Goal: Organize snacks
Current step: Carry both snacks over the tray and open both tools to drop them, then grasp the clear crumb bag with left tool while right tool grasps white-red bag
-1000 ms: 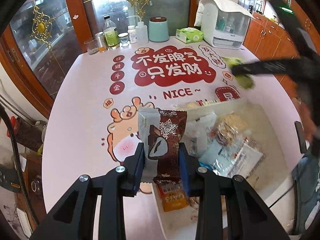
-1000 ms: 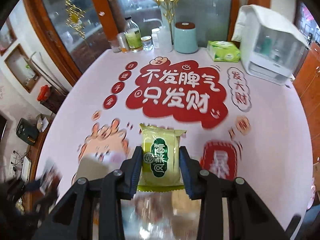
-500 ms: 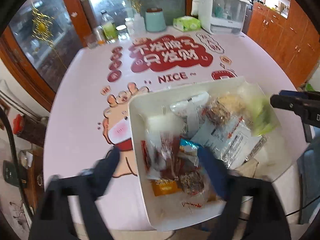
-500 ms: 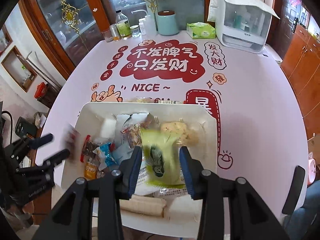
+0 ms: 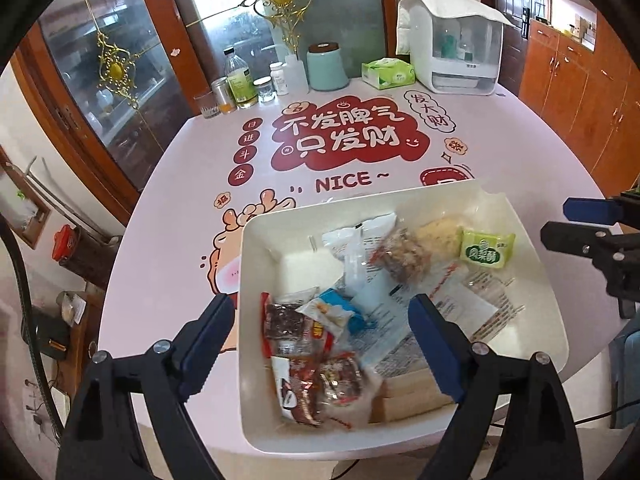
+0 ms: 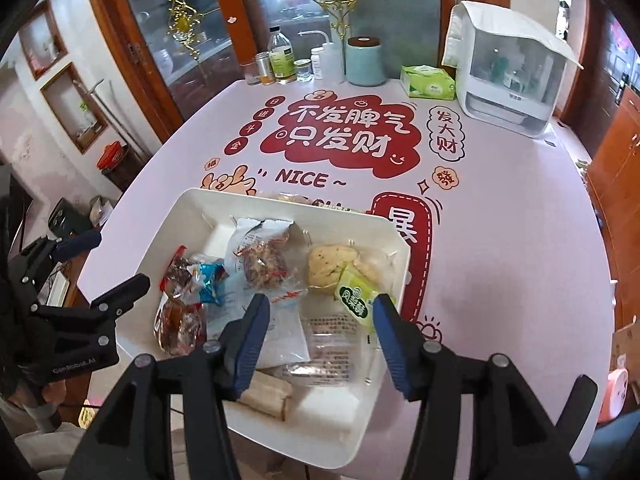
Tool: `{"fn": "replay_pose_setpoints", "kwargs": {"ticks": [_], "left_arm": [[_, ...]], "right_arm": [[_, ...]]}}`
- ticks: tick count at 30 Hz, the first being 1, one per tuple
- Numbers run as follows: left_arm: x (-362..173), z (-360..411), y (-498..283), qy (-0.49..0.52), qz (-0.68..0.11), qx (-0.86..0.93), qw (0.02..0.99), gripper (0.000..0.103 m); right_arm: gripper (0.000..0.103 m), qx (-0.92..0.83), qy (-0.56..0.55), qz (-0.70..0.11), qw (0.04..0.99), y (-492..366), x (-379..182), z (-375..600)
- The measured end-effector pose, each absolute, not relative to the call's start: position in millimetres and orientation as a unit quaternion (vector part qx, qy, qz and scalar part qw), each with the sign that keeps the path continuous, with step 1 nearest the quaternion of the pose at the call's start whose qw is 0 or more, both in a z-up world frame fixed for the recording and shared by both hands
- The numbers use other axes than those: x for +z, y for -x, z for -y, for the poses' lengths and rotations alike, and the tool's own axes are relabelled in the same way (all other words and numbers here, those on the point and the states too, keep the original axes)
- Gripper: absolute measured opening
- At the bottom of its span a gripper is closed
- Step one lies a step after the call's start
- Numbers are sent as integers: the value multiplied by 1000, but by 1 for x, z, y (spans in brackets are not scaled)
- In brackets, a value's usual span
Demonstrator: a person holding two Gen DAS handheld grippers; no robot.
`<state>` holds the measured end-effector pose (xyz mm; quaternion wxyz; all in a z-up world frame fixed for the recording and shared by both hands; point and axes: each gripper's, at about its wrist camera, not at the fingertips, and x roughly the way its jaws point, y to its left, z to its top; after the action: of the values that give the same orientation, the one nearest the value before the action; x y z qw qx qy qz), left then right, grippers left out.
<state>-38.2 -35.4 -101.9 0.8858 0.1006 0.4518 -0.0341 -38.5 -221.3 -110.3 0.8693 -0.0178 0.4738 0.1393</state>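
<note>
A white tray sits at the table's near edge and holds several snack packets. The brown snowflake packet lies at the tray's near left. The green packet lies at its right side. My left gripper is open and empty above the tray's near left. My right gripper is open and empty above the tray's near right, with the green packet just ahead of its right finger.
The pink table carries a red printed design. At its far edge stand bottles and jars, a teal canister, a green tissue pack and a white dispenser box. Wooden cabinets stand on the right.
Both grippers opened and dropped their packets into the tray. The brown packet left my left gripper, the green one my right. Both grippers pulled back over the tray.
</note>
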Motion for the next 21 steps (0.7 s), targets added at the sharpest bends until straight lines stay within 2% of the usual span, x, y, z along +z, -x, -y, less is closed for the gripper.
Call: {"fn": "replay_pose_setpoints", "kwargs": {"ticks": [11,21], "left_arm": [[-93,64,53,-114,-446,-24,887,88],[-102,65,43,-110,-471,-29,875,88]], "right_arm": [[54,172,23,-463,869,53,-113,243],[54,189,34,-469,862,42,-120,241]]}}
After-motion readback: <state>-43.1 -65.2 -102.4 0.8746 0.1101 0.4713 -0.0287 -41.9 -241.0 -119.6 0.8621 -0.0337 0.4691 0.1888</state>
